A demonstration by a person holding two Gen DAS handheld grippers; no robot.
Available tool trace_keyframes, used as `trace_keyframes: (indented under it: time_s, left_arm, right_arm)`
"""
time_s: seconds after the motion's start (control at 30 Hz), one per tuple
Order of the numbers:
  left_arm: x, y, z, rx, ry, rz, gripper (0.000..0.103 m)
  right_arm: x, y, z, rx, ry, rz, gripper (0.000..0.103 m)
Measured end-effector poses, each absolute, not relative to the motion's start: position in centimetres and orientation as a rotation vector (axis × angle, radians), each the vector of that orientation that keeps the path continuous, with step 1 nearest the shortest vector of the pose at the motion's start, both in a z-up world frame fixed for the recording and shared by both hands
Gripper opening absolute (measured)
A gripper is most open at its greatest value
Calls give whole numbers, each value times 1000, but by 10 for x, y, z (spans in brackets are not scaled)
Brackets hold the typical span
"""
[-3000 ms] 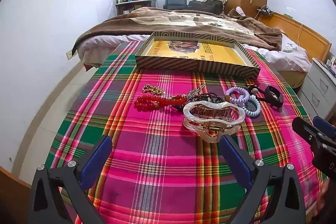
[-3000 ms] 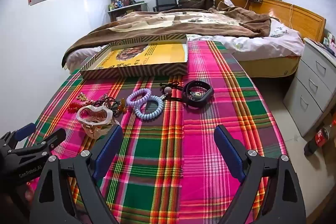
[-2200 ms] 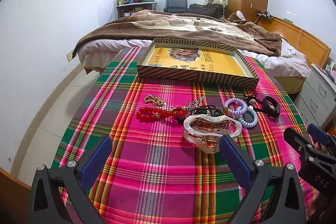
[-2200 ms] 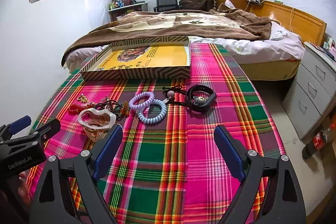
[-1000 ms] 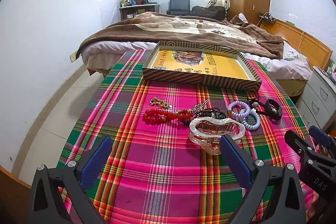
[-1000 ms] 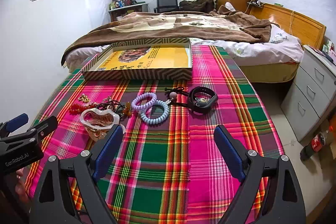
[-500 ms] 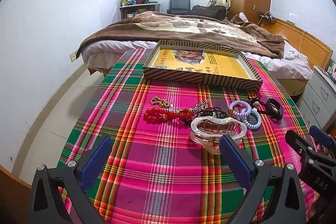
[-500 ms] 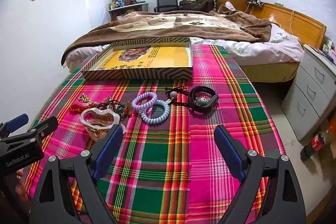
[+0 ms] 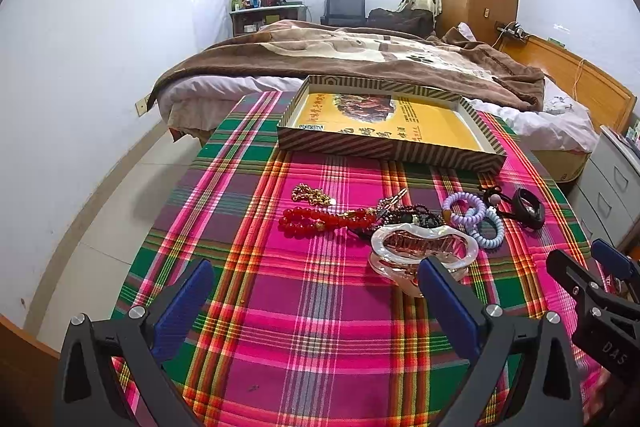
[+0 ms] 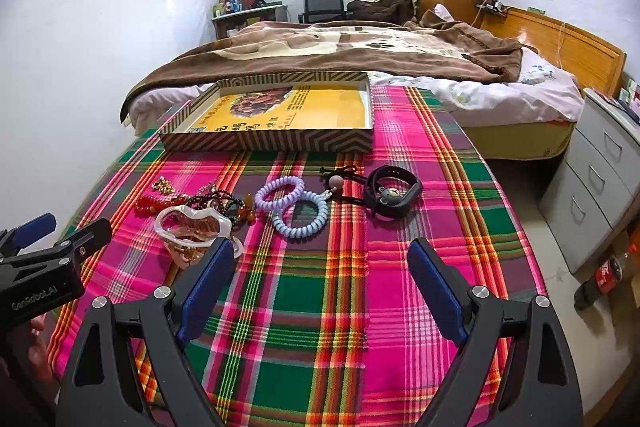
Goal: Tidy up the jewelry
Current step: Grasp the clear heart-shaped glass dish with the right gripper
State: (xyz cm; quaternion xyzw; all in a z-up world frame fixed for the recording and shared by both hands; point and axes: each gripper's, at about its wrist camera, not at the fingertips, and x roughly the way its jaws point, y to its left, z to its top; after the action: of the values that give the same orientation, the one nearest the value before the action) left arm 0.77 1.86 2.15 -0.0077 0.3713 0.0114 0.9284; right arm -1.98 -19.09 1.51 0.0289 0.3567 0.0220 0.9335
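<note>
lying on the plaid cloth [image 9: 312, 307], the jewelry sits in a loose row in front of the striped tray [image 9: 384, 147]. from the left: a gold chain [image 9: 312, 194], red beads [image 9: 320, 219] just beside it, dark beads [image 9: 408, 214] touching the red ones, a clear hair claw [image 9: 422, 251] in front of them, two spiral hair ties [image 9: 478, 217] touching each other, then a black band [image 10: 392, 191] with a cord. the left gripper [image 9: 316, 303] hangs wide open over the cloth, holding nothing, its right finger just before the hair claw. the right gripper [image 10: 320, 275] is also spread wide and empty, near the hair ties.
</note>
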Motion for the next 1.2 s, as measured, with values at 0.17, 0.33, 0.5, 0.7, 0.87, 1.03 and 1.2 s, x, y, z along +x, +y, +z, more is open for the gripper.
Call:
trace_keyframes:
  time_s: [0.17, 0.33, 0.5, 0.7, 0.87, 1.03, 1.2]
  left_arm:
    - [13, 28, 22, -23, 756, 5, 103]
    - [18, 51, 24, 19, 740, 24, 103]
    - [24, 84, 19, -18, 764, 67, 103]
    - [30, 109, 8, -40, 802, 89, 103]
    - [31, 116, 4, -67, 810, 69, 103]
    - [32, 120, 3, -89, 825, 49, 103]
    - [31, 120, 1, -129, 834, 2, 102]
  right_arm:
    - [-15, -186, 14, 38, 722, 100, 89]
    - [-4, -174, 15, 6, 701, 255, 89]
    - [15, -149, 8, -56, 747, 394, 88]
    - [18, -115, 0, -199, 773, 504, 87]
    - [24, -101, -9, -252, 797, 560, 73]
    - [28, -89, -17, -303, 829, 603, 58]
    - [33, -82, -25, -331, 860, 609, 51]
